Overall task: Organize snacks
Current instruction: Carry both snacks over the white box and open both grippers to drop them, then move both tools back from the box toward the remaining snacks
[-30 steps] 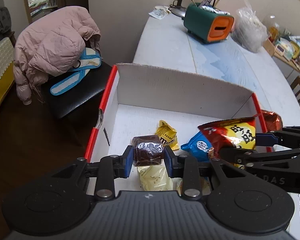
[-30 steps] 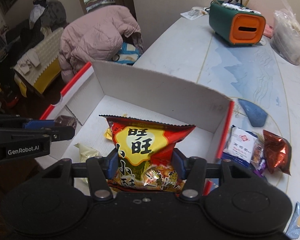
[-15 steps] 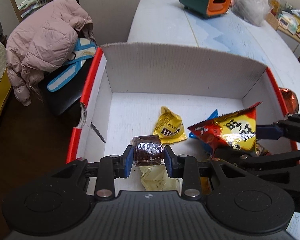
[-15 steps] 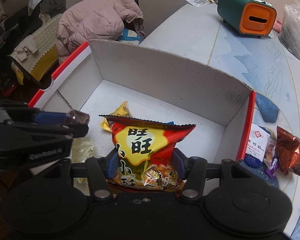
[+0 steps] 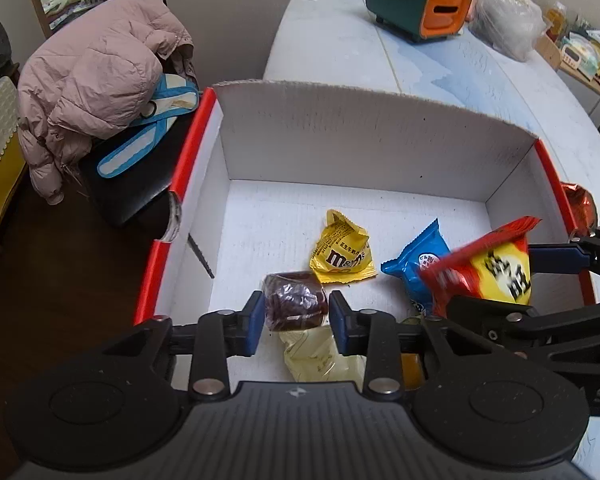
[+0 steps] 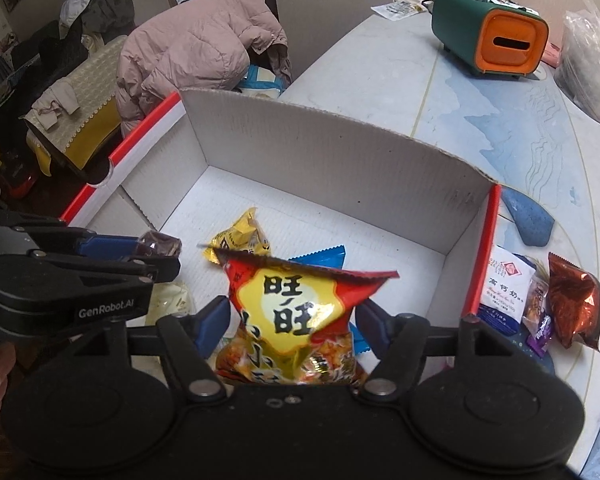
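A white cardboard box point(image 5: 340, 132) point(image 6: 320, 160) with red edges holds a yellow M&M's packet point(image 5: 342, 254), a blue packet point(image 5: 420, 264) and a pale yellow packet point(image 5: 320, 354). My left gripper point(image 5: 296, 320) hangs over the box's near left part. Its jaws are opening, and a brown wrapped snack point(image 5: 294, 306) sits between them with a thin gap at the right pad. My right gripper point(image 6: 294, 326) is over the near right part. Its jaws are opening too, and a red and yellow snack bag point(image 6: 300, 312) slips between them, clear of both pads.
Loose snacks lie on the table right of the box: a white packet point(image 6: 508, 284) and a red foil bag point(image 6: 572, 304). Farther back stand a green and orange case point(image 5: 416, 4) and a plastic bag point(image 5: 504, 20). A pink jacket point(image 5: 96, 76) covers a chair on the left.
Both pairs of jaws have widened. The red and yellow bag has come loose and blurs as it tilts down. The left gripper has sunk a little toward the box floor.
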Motion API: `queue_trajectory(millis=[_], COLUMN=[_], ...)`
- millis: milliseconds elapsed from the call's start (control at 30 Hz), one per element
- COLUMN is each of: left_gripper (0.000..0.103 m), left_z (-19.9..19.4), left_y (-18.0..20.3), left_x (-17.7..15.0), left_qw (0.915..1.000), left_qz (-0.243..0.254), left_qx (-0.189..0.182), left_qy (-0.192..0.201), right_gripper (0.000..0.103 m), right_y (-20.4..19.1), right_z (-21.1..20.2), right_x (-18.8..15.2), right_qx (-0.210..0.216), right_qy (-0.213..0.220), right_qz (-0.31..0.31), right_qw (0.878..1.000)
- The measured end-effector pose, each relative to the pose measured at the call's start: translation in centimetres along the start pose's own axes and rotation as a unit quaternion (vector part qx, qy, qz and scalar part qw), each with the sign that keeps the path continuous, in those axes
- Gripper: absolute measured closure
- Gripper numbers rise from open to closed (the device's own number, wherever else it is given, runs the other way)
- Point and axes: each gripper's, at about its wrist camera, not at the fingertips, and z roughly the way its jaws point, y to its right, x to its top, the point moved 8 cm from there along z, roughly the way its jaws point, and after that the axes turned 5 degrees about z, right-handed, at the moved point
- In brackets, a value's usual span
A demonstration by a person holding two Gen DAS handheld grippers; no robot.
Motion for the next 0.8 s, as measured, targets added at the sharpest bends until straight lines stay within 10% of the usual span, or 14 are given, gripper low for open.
queue_trajectory(millis=[800], left_gripper=[0.046], left_z=[-8.5], left_y=[4.8], left_x=[-0.3], left_qw=[0.9937], left_qz=[0.027], left_qx=[-0.051], left_qy=[0.096], right_gripper=[0.017], right_y=[1.9], right_z=[-9.0], right_x=[-1.6], right_qx=[0.050], right_qy=[0.078], right_qz=[0.022], right_qw=[0.995])
